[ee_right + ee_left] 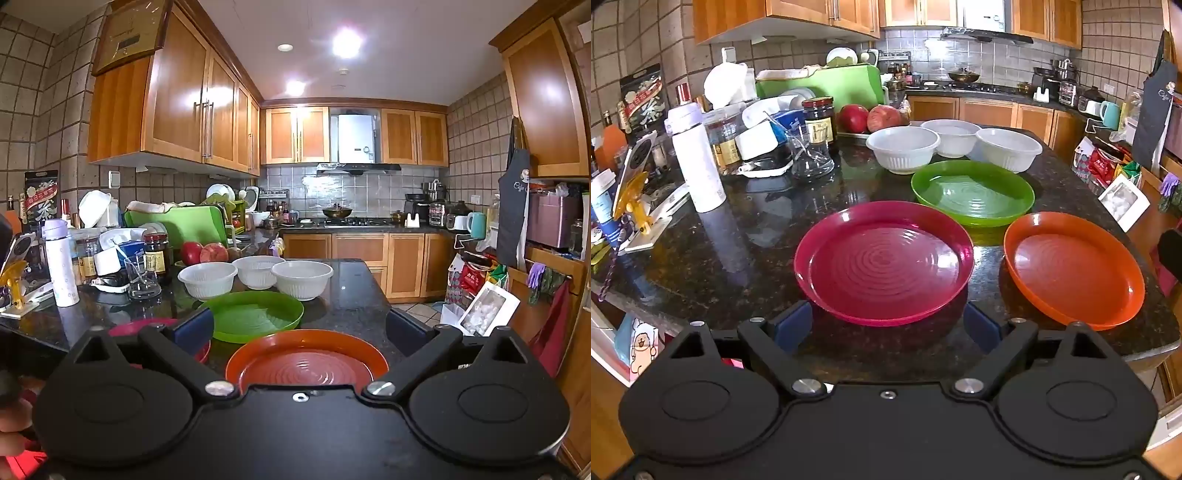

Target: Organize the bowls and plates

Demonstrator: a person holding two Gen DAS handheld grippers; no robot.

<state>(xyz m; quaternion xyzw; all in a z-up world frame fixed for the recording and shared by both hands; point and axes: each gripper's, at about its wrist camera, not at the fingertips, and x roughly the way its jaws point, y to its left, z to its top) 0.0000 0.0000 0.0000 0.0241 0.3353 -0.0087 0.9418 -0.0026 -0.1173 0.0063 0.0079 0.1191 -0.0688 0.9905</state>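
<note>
Both pairs of fingers stand wide apart, holding nothing. Left gripper (888,323) hangs just short of the near rim of the magenta plate (884,264); right gripper (301,328) hangs over the orange plate (306,360). Behind lies a green plate (972,192), and farther off three white bowls (903,147) sit together on the dark granite counter (738,240).

Three plates (882,266) (973,192) (1073,269) lie near the counter's (738,258) front edge, one set behind the gap between the other two. Three bowls (903,147) (951,136) (1008,147) stand in a row behind them. Bottles and jars (698,158) crowd the left edge.
</note>
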